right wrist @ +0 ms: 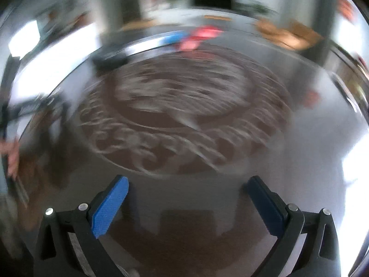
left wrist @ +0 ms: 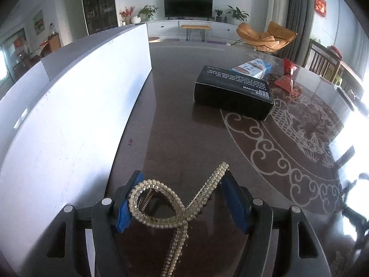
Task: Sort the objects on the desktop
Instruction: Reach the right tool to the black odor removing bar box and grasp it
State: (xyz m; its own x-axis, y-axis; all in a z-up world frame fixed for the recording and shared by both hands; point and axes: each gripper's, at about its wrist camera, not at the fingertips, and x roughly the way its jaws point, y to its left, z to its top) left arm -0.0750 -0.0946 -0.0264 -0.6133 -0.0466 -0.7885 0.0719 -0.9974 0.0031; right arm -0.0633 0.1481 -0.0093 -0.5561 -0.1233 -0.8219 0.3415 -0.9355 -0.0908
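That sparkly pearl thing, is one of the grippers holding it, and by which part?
Yes. The left gripper clamps the pearl hair clip across its looped end and one crossing arm. The right gripper is open, holding nothing.

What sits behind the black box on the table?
Directly behind the black box lies a blue-and-white carton, partly hidden by it. Right of the carton are red packets. Whether the carton touches the box cannot be seen.
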